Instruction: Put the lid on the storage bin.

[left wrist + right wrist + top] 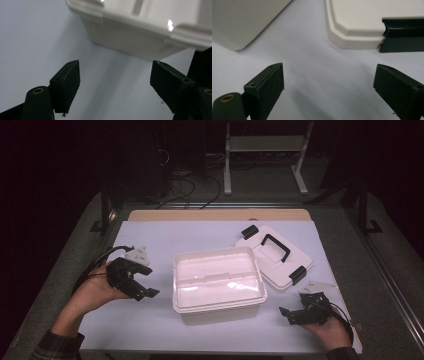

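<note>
A white plastic storage box [218, 285] stands open in the middle of the pale mat. Its white lid [274, 256], with a black handle and black latches, lies flat behind it to the right. My left gripper [145, 287] hovers left of the box, open, nothing between its jaws. In the left gripper view the box's corner [135, 37] sits just beyond the spread fingers [66, 82]. My right gripper [286, 315] rests near the front right of the box, open and empty. The right gripper view has the box wall [244, 20] at upper left and the lid corner [354, 27] with a black latch [402, 35] ahead.
The pale mat [150, 240] covers a wooden tabletop [215, 214]. Beyond the table's far edge lie cables [185, 190] and a white frame's legs [265, 155] on a dark floor. Open mat lies in front of and left of the box.
</note>
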The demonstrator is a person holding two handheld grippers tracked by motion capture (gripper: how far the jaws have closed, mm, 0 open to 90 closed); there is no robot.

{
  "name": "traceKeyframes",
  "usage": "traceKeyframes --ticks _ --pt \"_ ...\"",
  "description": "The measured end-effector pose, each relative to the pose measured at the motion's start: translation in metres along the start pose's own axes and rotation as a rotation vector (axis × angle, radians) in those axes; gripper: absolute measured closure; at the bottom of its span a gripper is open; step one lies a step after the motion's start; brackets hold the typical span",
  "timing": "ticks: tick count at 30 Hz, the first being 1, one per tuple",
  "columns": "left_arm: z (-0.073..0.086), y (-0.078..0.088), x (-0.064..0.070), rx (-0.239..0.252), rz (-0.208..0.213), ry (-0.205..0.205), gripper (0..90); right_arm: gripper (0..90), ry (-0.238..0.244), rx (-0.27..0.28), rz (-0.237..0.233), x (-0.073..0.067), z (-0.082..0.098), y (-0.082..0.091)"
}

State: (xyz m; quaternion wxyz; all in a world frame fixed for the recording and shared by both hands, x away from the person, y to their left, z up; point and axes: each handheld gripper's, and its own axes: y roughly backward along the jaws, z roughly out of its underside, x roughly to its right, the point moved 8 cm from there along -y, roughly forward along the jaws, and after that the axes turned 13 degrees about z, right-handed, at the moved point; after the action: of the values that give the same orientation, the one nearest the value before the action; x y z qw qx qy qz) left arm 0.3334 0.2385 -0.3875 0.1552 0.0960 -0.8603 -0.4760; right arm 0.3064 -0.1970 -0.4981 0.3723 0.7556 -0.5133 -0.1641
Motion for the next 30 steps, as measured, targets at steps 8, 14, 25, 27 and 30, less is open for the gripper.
traceKeyframes --ticks 8,14,25,27,30 --pt "0.037 -0.024 -0.009 -0.005 -0.041 0.052 19.1 14.1 0.008 -0.001 -0.011 0.004 -0.012 0.003" --pt "0.065 -0.050 -0.017 0.007 -0.059 0.111 17.7 14.3 0.028 0.000 -0.010 0.006 -0.025 0.005" --pt "0.090 -0.076 -0.020 0.034 -0.064 0.139 12.9 19.6 0.064 -0.011 0.006 0.016 -0.051 0.001" --pt "0.090 -0.076 -0.020 0.051 -0.065 0.136 11.6 19.8 0.060 -0.009 0.008 0.017 -0.053 0.001" --pt "0.092 -0.077 -0.020 0.066 -0.063 0.137 8.8 20.1 0.063 -0.015 0.009 0.021 -0.060 -0.001"
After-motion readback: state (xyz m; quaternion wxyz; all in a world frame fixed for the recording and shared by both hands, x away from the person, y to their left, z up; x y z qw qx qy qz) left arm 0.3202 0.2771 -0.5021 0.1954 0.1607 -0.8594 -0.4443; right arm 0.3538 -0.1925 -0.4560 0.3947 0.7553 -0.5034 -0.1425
